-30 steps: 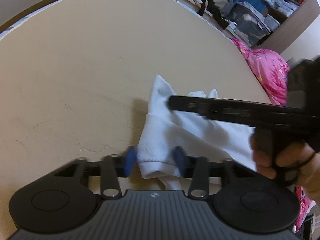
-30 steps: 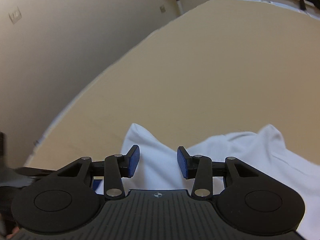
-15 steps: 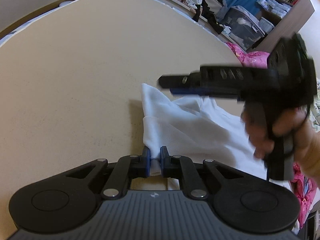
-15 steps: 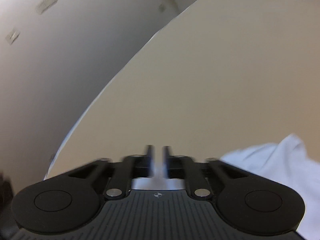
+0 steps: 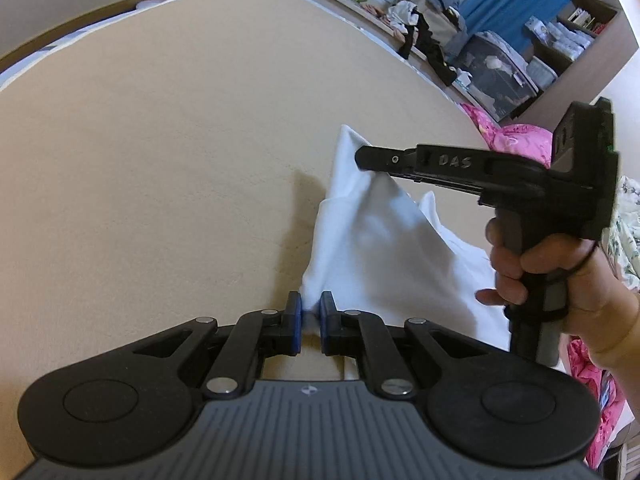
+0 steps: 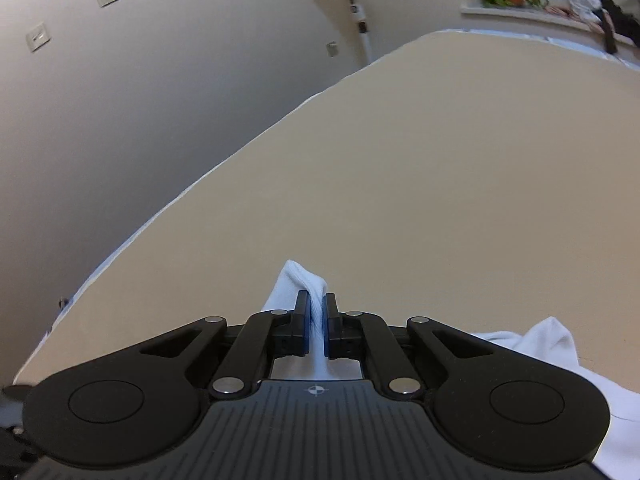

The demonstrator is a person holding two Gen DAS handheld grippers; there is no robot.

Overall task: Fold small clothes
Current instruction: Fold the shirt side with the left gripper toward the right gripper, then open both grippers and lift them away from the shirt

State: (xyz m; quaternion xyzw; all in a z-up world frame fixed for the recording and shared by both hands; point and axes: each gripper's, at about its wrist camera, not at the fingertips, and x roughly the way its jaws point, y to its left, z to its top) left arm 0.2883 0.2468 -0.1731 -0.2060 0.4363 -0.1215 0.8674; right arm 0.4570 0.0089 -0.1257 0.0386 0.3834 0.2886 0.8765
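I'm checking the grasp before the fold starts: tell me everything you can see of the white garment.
The white garment is plain, soft, matte cloth, seemingly knit, creased and bunched, lying on the beige surface. The left gripper is shut on its near edge; the right gripper is shut on a corner, which pokes out past the pads and lifts the cloth into a tent. A second peak stands behind. Its right part is hidden by the person's hand.

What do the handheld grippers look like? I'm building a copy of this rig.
Left gripper and right gripper: matte black linkage fingers with silver pivot pins, blue pads, ribbed grey body. Seen side-on, the right one has a pistol handle and handwritten "DAS". The hand wears a thin dark band.
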